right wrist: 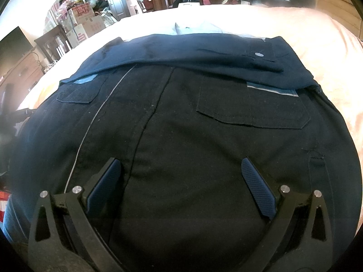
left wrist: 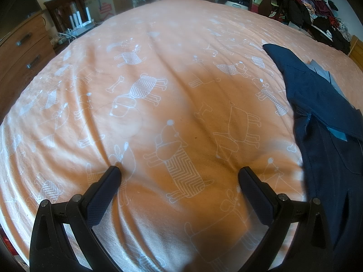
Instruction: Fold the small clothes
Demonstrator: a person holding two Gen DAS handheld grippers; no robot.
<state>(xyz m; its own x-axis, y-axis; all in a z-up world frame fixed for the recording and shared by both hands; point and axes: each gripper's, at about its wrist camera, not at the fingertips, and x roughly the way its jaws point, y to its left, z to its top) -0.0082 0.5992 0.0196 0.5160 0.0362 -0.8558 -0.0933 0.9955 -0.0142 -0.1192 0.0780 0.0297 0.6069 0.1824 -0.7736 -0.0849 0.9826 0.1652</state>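
1. Navy garment [right wrist: 181, 117], one in number, lay spread on the bed, with an upper part folded across it as a dark blue band from left to right.
2. Two flap pockets showed on the garment below that band, one at the left [right wrist: 78, 94] and one larger at the right [right wrist: 253, 111]; one silver button [right wrist: 259, 54] sat on the folded band near its right end.
3. One thin pale piping line [right wrist: 95, 122] curved down the left panel, and one centre seam ran down the middle.
4. Right gripper [right wrist: 181, 165] hovered over the lower part of the garment, its two fingers spread wide with nothing between them; whether the tips touched the cloth could not be told.
5. Left gripper [left wrist: 179, 174] was over bare blanket, well to the left of the garment [left wrist: 322, 117], its two fingers also spread wide and empty, the tips seeming to rest on the blanket.
6. One peach blanket [left wrist: 158, 68], printed with white outlined dogs and bones, covered the bed.
7. Beyond the bed stood one wooden dresser [left wrist: 20, 52] at the left, one dark wooden chair [left wrist: 65, 9], some cardboard boxes [left wrist: 106, 4], and one heap of mixed clothes [left wrist: 313, 6] at the far right.
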